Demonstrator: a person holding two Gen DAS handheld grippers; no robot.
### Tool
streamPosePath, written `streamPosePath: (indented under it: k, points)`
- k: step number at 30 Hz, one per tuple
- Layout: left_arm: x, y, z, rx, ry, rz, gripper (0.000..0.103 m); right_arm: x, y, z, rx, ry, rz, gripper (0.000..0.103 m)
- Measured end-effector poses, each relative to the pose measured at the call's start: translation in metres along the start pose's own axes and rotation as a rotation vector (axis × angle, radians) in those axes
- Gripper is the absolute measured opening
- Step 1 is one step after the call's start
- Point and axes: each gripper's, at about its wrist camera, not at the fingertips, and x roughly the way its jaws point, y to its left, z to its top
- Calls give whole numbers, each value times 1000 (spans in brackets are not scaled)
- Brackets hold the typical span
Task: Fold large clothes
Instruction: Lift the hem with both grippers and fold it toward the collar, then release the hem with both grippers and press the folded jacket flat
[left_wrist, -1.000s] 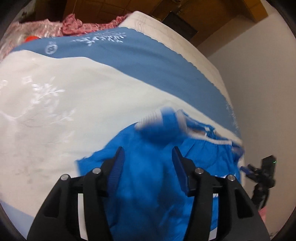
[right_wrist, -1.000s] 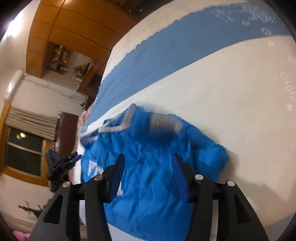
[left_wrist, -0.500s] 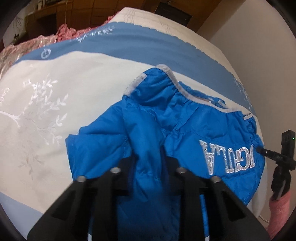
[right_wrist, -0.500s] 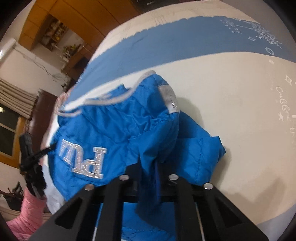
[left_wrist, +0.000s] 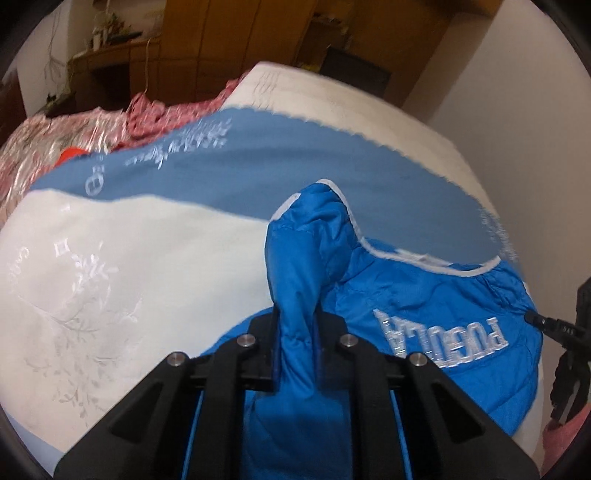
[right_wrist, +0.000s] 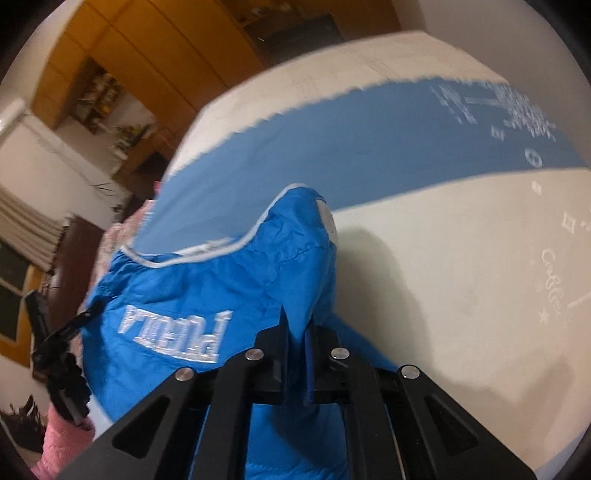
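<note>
Over the bedspread, each tool, left and right, pinches the blue jacket.

A white bedspread with a broad blue band and pale embroidered sprigs covers the bed. Pink flowered bedding lies crumpled at its far edge, an orange patch among it. Wooden cabinets line the wall; a curtained window shows beside them.
</note>
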Motion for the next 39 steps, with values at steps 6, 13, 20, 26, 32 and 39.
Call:
streamPosePath:
  k: [6,13,20,26,32,39]
  points:
    - [43,22,-19,-32,93,40,30,49,-36,-18,125,91,50,11]
    - [43,12,-25,34,94,125,38,54,-44,-25,149,72,56,15]
    - [-31,-8,-29,81,-66,170,42,-23,1,-41,37,-72,59,21]
    - [-41,-41,-74,168,-75,109,45,-14,53,-89,-87,-40,35,21]
    - [-8,-24,-114,204,-53,113,47,28,43,-122,-77,-50,17,17]
    - [-21,-21,-109,121,-18,82,45,14,38,-116,11,-38,55,17]
